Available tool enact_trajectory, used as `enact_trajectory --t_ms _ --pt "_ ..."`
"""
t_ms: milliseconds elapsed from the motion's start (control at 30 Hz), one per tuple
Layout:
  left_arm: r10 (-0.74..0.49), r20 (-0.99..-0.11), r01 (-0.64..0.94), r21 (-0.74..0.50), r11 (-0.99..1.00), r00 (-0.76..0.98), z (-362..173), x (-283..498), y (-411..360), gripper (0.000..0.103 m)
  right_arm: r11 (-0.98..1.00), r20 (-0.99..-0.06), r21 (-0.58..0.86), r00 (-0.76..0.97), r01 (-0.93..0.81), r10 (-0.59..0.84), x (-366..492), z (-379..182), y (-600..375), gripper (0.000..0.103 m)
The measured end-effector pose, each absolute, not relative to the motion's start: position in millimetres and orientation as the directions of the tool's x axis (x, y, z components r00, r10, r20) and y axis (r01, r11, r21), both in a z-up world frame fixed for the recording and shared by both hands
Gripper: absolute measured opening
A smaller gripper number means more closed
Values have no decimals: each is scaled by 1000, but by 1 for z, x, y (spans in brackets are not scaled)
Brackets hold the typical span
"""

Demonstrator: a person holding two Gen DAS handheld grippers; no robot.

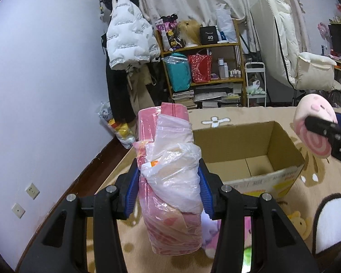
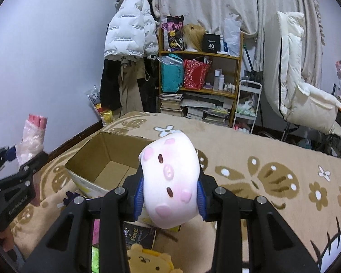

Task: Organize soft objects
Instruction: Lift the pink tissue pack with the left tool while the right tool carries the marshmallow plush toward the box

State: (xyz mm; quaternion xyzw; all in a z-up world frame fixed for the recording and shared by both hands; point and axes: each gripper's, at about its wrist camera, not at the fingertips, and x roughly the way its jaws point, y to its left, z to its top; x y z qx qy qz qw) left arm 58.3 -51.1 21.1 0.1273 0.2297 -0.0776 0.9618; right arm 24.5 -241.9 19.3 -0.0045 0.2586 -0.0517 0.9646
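**Holding two soft items above the blanket**

Gripping from both sides, the left gripper (image 1: 169,191) has its blue pads pressed into a pink bundle wrapped in clear plastic bags (image 1: 170,177), which stands upright between the jaws, clear of the bed. The right gripper (image 2: 170,195) is clamped on a white-and-pink pig plush (image 2: 170,179), its face turned toward the camera and its body squeezed between the pads.

Below the right gripper lie a yellow bear plush (image 2: 147,260) and a dark packet printed "Face" (image 2: 137,235); under the left one a pale purple plush (image 1: 210,232) shows.

Just beyond both grippers an open cardboard box (image 1: 282,145) sits on the beige flower-patterned blanket (image 2: 261,150), its inside bare as far as can be seen.

Farther back stand a wooden shelf (image 2: 200,54) with bags, bottles and stacked books, a white puffer jacket (image 1: 129,31) hanging by the wall, and a cream reclining chair (image 2: 293,72) before the curtains.
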Motion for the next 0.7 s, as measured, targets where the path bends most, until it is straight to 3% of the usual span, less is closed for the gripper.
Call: enact_trajectory --t_ms 500,700 --pt "-146 -464 267 208 941 874 11 109 -78 46 998 -520 -25 852 62 -66 67 -8 -251 40" --pt "-193 -532 321 159 933 825 -2 124 -85 46 999 -520 7 854 42 -32 80 -14 -251 41"
